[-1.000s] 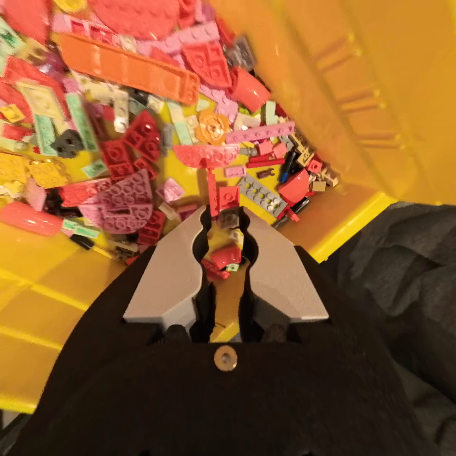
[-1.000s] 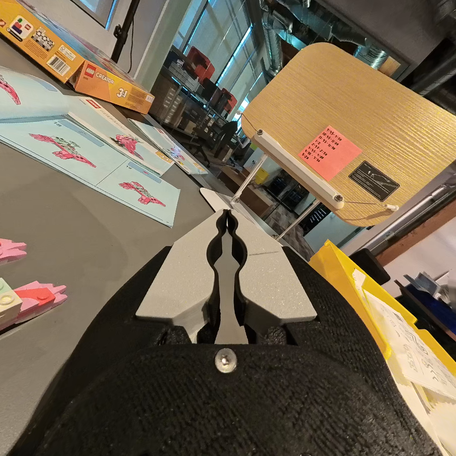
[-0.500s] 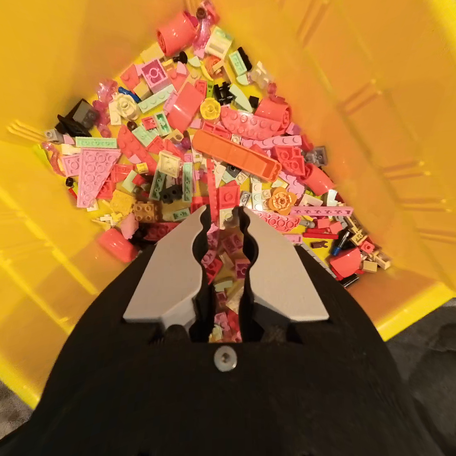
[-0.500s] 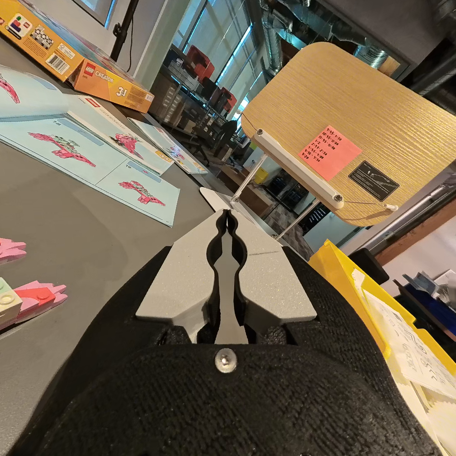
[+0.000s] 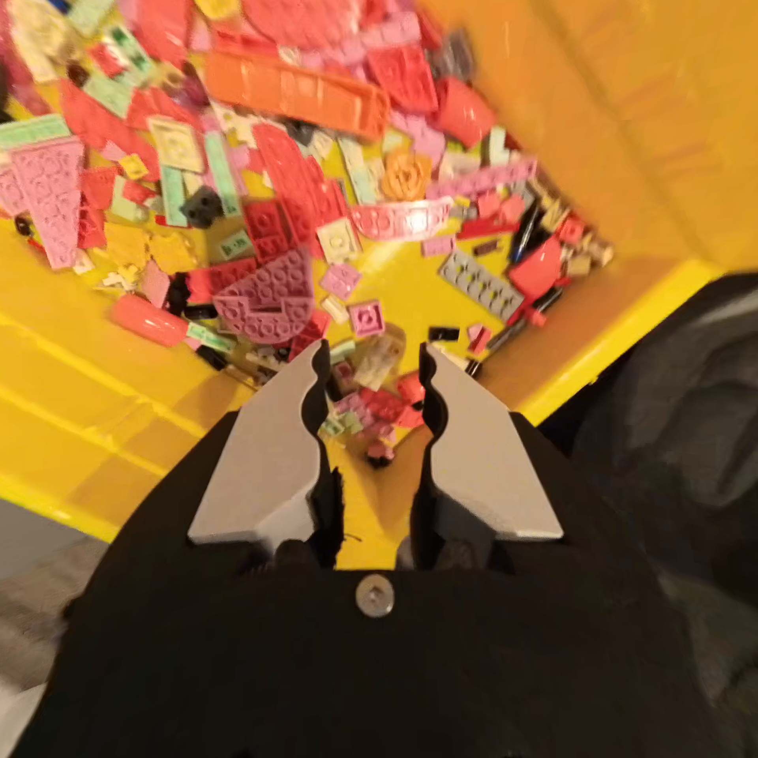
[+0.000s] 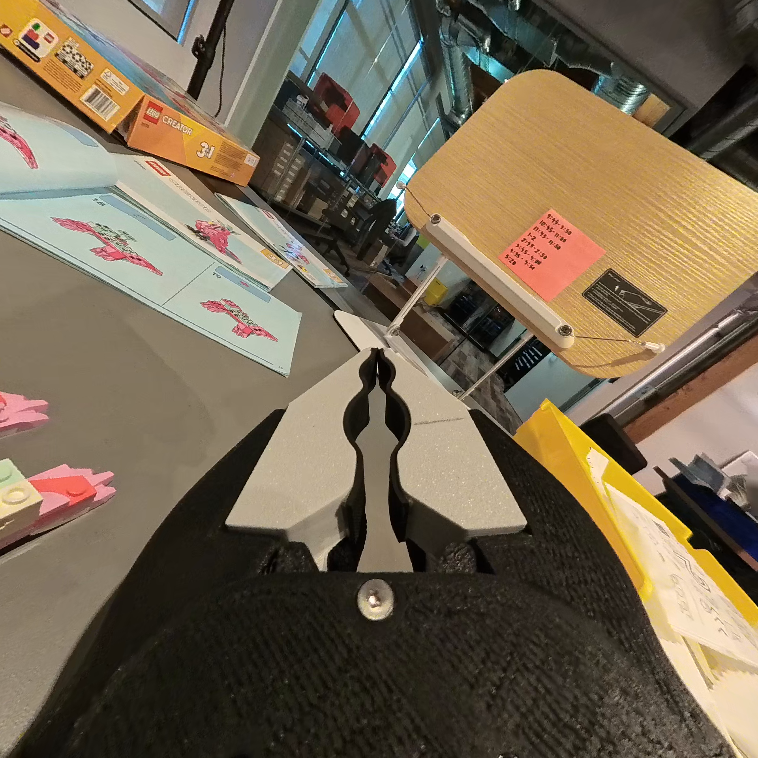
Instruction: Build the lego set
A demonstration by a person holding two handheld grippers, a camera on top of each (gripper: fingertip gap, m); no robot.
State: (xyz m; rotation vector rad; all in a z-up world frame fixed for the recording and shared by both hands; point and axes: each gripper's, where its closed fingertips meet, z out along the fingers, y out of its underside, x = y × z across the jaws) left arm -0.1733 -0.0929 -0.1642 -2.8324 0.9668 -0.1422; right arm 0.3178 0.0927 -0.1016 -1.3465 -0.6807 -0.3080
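Observation:
My left gripper (image 5: 374, 355) is open and empty, hanging over a yellow bin (image 5: 74, 393) full of loose lego pieces in pink, red, mint and yellow. A long orange piece (image 5: 295, 92) lies at the top, a purple rounded plate (image 5: 266, 305) left of the fingertips, a grey holed plate (image 5: 482, 287) to the right. Small pink and red pieces (image 5: 377, 404) lie between the jaws, below them. My right gripper (image 6: 377, 361) is shut and empty above a grey table (image 6: 123, 402). A partly built pink and red assembly (image 6: 53, 496) sits at the left.
Open light-blue instruction booklets (image 6: 143, 254) and the orange set box (image 6: 123, 94) lie on the table's far side. A wooden board on a white stand (image 6: 574, 213) rises to the right. A yellow bin with papers (image 6: 607, 504) stands at the right. Dark grey cloth (image 5: 676, 410) lies beside the bin. The left gripper's tips are roughly 55 centimeters from the right gripper's. My right tips are about 55 centimeters from the purple rounded plate (image 5: 266, 305), my left tips only 4 centimeters.
My left gripper has opened wide; the red piece it held earlier is gone from its tips. It has dropped closer to the pile near the bin's corner. The right gripper has not moved.

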